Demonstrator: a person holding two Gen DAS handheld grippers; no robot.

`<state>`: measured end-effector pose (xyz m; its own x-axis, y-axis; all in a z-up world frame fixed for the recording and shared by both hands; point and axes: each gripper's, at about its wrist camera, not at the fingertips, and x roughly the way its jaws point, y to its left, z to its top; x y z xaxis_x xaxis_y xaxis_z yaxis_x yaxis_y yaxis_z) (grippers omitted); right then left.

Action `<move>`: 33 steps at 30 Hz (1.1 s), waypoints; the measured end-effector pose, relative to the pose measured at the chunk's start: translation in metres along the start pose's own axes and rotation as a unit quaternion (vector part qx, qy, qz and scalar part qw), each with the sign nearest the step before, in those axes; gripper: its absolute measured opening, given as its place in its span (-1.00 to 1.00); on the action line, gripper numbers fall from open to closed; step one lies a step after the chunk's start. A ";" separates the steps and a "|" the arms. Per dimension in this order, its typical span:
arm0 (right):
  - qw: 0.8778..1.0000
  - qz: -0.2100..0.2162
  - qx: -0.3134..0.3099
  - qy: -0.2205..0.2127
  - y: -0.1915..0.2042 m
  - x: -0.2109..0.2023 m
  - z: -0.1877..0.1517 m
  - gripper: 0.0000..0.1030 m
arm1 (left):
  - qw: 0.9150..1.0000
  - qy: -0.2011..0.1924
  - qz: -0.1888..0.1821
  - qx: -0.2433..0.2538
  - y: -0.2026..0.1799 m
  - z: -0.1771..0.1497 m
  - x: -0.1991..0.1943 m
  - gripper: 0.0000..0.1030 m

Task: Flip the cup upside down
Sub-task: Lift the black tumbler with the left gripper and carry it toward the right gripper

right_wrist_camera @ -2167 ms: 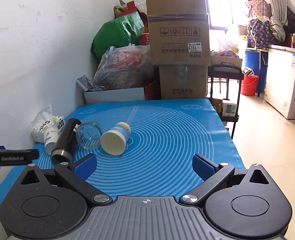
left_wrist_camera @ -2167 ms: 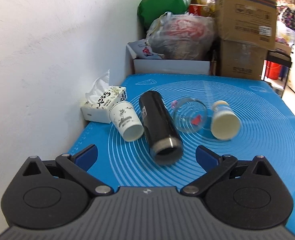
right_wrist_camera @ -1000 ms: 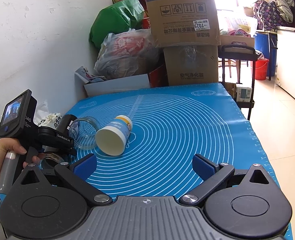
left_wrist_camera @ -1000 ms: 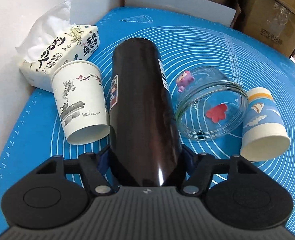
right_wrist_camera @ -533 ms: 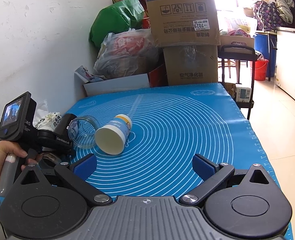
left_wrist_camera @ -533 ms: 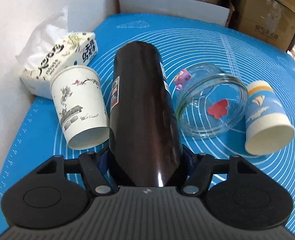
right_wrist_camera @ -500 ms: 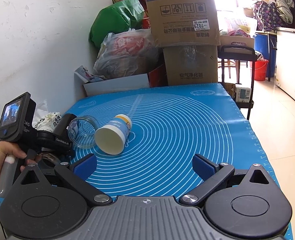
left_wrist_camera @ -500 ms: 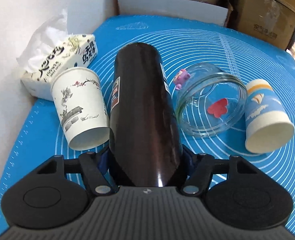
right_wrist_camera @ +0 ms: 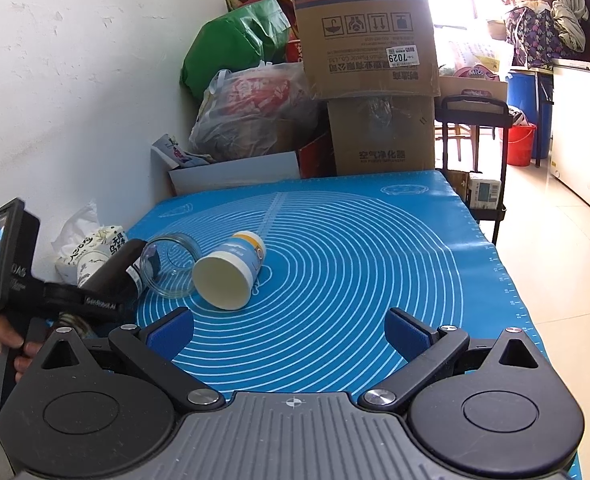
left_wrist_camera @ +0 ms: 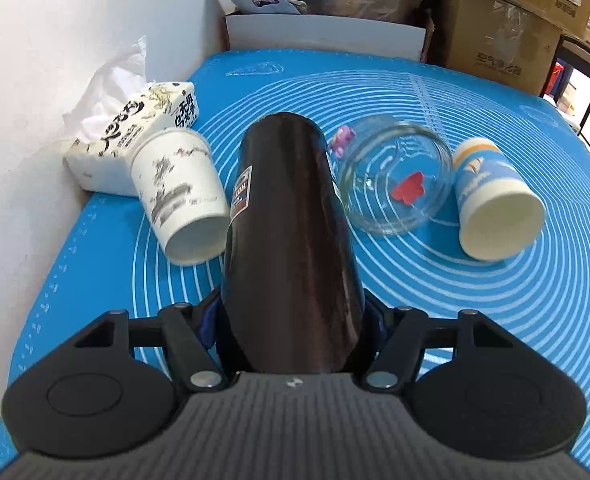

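Right gripper jaws wide apart, nothing between them, hovering over blue mat. Left gripper at far left clamps black tumbler, tilted off the mat. Glass jar and blue-white paper cup lie on their sides, touching.

Left gripper jaws clamped, right gripper jaws spread

We see four vessels on their sides on the mat: cup leftmost, then flask, jar, and a second cup rightmost. The tissue pack lies behind the left cup, against the wall. Boxes stand behind the mat.
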<state>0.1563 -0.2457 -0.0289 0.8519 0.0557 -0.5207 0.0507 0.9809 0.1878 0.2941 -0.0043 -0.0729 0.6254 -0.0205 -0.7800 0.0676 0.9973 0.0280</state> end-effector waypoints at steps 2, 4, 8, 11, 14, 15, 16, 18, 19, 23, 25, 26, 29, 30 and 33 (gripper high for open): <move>1.000 0.000 0.000 -0.001 0.000 -0.002 0.000 1.00 | 1.000 -0.001 -0.003 0.001 0.002 -0.006 -0.004 0.33; 1.000 0.001 0.001 -0.002 0.000 -0.005 0.000 1.00 | 1.000 -0.002 -0.004 0.004 0.004 -0.014 -0.010 0.33; 1.000 0.004 -0.002 -0.004 0.003 -0.011 -0.002 1.00 | 1.000 -0.004 -0.009 0.008 0.005 -0.032 -0.024 0.33; 1.000 0.007 -0.006 -0.003 0.006 -0.014 -0.004 1.00 | 1.000 -0.006 -0.012 0.014 0.004 -0.048 -0.035 0.33; 1.000 0.010 -0.011 0.001 0.009 -0.016 -0.006 1.00 | 1.000 -0.006 -0.019 0.014 0.004 -0.059 -0.043 0.33; 1.000 0.010 -0.012 0.001 0.010 -0.017 -0.006 1.00 | 1.000 -0.006 -0.022 0.013 0.004 -0.063 -0.047 0.33; 1.000 0.011 -0.014 0.001 0.011 -0.018 -0.007 1.00 | 1.000 -0.005 -0.024 0.015 0.004 -0.066 -0.050 0.33; 1.000 0.012 -0.015 0.000 0.013 -0.021 -0.007 1.00 | 0.999 -0.003 -0.027 0.017 0.004 -0.073 -0.055 0.33; 1.000 0.012 -0.016 0.000 0.013 -0.022 -0.008 1.00 | 0.999 -0.001 -0.029 0.020 0.004 -0.078 -0.058 0.33; 1.000 0.012 -0.016 0.002 0.013 -0.025 -0.010 1.00 | 0.999 0.002 -0.033 0.024 0.001 -0.091 -0.067 0.33; 1.000 0.012 -0.015 0.005 0.012 -0.025 -0.011 1.00 | 0.999 0.002 -0.033 0.028 0.000 -0.096 -0.070 0.33; 1.000 0.012 -0.014 0.006 0.012 -0.025 -0.011 1.00 | 0.999 0.003 -0.034 0.027 -0.001 -0.099 -0.070 0.33; 1.000 0.012 -0.014 0.011 0.011 -0.025 -0.014 1.00 | 0.999 0.010 -0.037 0.023 0.000 -0.104 -0.068 0.33; 1.000 0.011 -0.015 0.013 0.011 -0.025 -0.014 1.00 | 0.999 0.013 -0.037 0.021 0.000 -0.104 -0.067 0.33; 1.000 0.007 -0.018 0.019 0.012 -0.025 -0.017 1.00 | 0.999 0.015 -0.038 0.019 0.001 -0.106 -0.066 0.33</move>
<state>0.1267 -0.2320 -0.0277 0.8323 0.0766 -0.5490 0.0184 0.9860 0.1654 0.1707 0.0051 -0.0879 0.5936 -0.0931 -0.7993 0.1444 0.9895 -0.0080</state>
